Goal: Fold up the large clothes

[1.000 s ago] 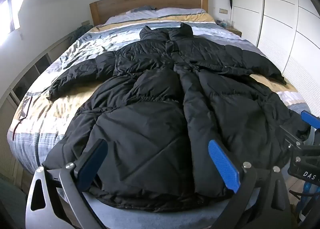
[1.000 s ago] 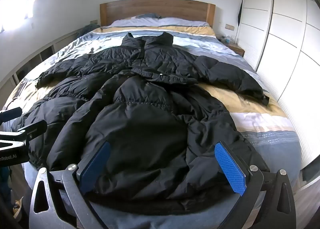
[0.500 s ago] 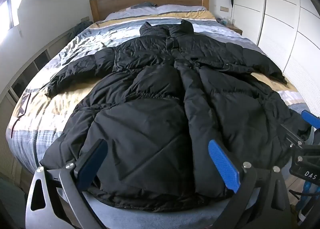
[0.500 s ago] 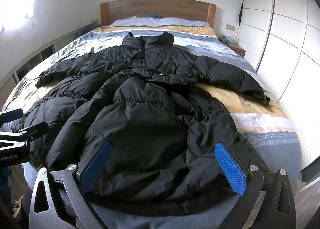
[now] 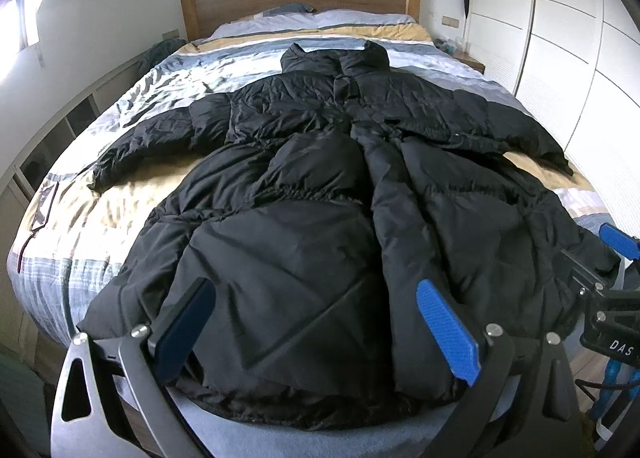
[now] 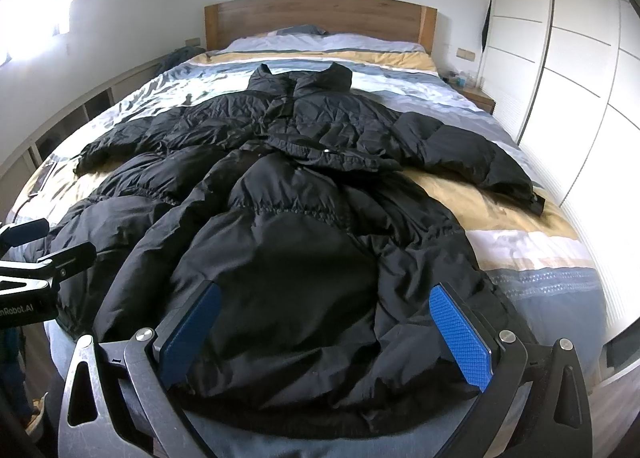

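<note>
Black coat point(image 5: 320, 217) flat on bed point(image 5: 80, 225), collar at 12 o'clock. Left claw point(image 5: 316, 334) wide, right claw point(image 6: 326, 334) wide, both empty, above hem.

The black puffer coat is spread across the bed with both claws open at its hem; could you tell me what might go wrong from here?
1. The coat is thick, slick and puffy, so the open left claw and right claw may pinch only the top layer, and it could slide free.
2. The hem lies at the foot edge of the bed; a pull could drag the coat off.
3. Both sleeves lie spread wide, so a fold started now could bunch unevenly.
</note>
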`<control>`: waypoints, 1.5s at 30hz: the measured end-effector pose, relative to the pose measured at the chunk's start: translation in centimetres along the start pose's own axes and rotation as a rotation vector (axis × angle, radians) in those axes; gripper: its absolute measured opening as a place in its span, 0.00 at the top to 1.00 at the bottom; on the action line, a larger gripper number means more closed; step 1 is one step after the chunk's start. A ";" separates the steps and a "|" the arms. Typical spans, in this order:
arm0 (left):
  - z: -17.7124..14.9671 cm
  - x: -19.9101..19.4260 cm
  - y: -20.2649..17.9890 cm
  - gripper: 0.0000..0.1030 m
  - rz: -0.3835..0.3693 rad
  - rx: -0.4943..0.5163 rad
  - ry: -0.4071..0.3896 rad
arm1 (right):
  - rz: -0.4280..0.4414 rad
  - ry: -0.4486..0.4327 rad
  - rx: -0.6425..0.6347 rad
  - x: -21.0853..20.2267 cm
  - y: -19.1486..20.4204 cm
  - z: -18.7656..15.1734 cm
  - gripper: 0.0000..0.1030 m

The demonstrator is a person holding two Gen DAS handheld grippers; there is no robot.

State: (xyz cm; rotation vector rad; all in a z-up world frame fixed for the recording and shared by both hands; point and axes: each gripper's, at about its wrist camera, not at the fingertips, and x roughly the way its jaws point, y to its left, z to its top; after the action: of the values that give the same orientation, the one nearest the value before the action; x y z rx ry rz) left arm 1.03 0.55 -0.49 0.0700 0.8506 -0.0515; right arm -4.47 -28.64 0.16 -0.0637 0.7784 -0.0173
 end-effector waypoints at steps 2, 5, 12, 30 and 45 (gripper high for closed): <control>0.2 -0.1 0.1 0.01 0.005 -0.001 -0.002 | 0.005 -0.002 -0.001 0.2 -0.1 0.5 0.01; 0.5 -0.2 0.4 0.01 0.011 -0.008 -0.002 | 0.015 -0.006 0.005 0.1 -0.4 0.8 0.01; 1.9 -0.7 1.8 0.01 0.051 -0.009 -0.021 | 0.014 -0.015 0.017 -0.1 -1.4 2.4 0.01; 14.1 -4.6 6.7 0.01 0.033 -0.037 -0.158 | -0.004 -0.137 -0.003 -2.9 -3.8 11.6 0.01; 25.4 1.8 13.5 0.01 0.060 -0.142 -0.157 | -0.056 -0.168 0.212 4.3 -12.1 22.4 0.00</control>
State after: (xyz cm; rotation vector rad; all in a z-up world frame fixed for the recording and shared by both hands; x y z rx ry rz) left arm 22.18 11.91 15.41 -0.0412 0.6929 0.0595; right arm 14.42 -39.77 13.87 0.1128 0.6027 -0.1458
